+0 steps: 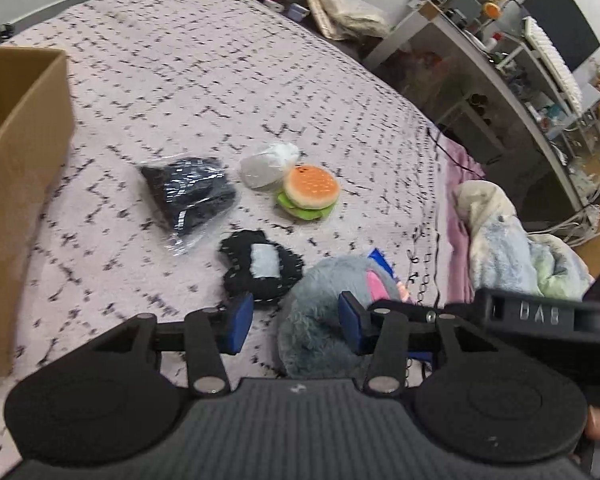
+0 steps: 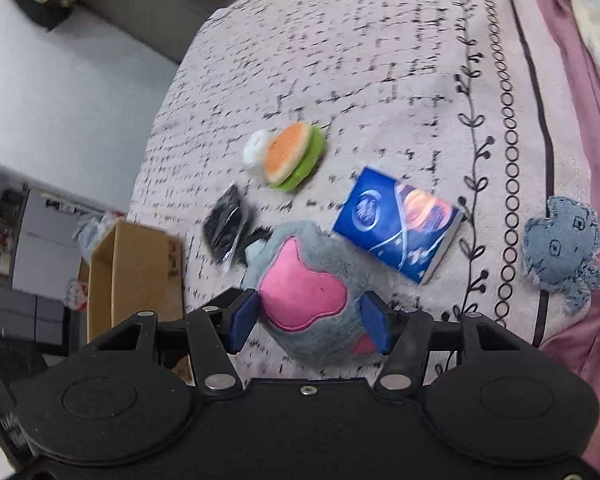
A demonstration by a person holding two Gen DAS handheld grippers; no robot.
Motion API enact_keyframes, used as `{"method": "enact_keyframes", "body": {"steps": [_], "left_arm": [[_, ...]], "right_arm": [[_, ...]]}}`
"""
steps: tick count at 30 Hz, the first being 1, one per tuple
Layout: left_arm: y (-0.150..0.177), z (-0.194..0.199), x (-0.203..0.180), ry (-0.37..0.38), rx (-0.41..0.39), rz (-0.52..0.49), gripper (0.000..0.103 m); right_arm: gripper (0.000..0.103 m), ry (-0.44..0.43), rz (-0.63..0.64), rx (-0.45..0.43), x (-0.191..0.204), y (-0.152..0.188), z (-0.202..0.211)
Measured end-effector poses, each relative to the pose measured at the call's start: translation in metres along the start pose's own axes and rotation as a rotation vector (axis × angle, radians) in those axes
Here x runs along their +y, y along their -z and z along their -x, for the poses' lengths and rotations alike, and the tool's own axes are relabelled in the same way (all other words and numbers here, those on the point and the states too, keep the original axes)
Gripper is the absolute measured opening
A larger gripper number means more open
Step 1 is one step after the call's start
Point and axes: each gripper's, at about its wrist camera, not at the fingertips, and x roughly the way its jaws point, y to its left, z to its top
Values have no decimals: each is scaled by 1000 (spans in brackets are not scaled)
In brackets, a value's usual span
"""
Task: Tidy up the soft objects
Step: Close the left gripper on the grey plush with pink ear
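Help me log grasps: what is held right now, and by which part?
The right gripper pinches the grey plush toy across its pink-patched end. The left gripper straddles its furry edge, not yet gripping.

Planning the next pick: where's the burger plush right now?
The burger plush lies mid-bed in both views, touching a white bag, right of the black packet in the left view, beyond the grey plush.
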Motion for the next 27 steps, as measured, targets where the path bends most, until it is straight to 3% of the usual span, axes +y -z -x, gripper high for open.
{"method": "enact_keyframes", "body": {"steps": [6, 11, 17, 22, 27], "left_arm": [[4, -10, -1, 63, 3, -20, 46], [13, -24, -4, 63, 29, -38, 46], [9, -26, 5, 93, 5, 29, 46], [13, -40, 16, 211, 81, 133, 46], [16, -34, 9, 222, 54, 110, 36]], "right_arm": [[57, -7, -54, -7, -14, -10, -2], [58, 3, -74, -24, -18, -12, 0], [60, -3, -39, -22, -16, -8, 6], [71, 46, 17, -16, -2, -4, -1], [66, 50, 0, -25, -6, -3, -4]]}}
